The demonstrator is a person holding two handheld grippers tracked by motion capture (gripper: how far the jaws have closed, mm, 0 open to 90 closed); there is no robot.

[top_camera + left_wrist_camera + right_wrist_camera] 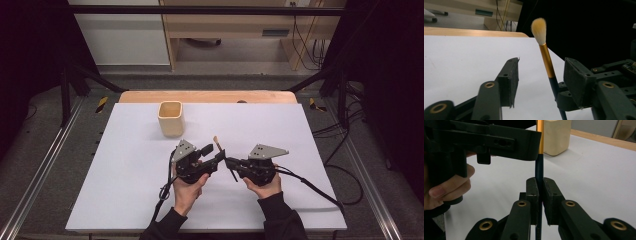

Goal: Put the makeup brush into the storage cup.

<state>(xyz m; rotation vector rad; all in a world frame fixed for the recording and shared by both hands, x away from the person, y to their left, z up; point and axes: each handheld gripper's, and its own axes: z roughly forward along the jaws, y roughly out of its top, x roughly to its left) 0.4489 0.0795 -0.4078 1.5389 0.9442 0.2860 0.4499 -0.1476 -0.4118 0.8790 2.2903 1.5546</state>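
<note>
A brush (218, 142) with pale bristles, a gold ferrule and a dark handle stands nearly upright over the white sheet. My right gripper (228, 162) is shut on its handle; in the right gripper view the pads (533, 190) pinch the dark handle (539, 167). My left gripper (214, 153) comes in from the left, open, its jaws on either side of the brush. In the left gripper view the brush (546, 60) rises between the jaws (540, 65), nearer the right-hand one, with a gap on both sides. Each gripper is held by a hand.
A cream square cup (170, 119) stands open-topped behind the grippers, also seen as the cup (556, 135) past the brush. The white sheet (125, 165) covers the wooden table (207, 96). Cables trail from both grippers toward the front edge.
</note>
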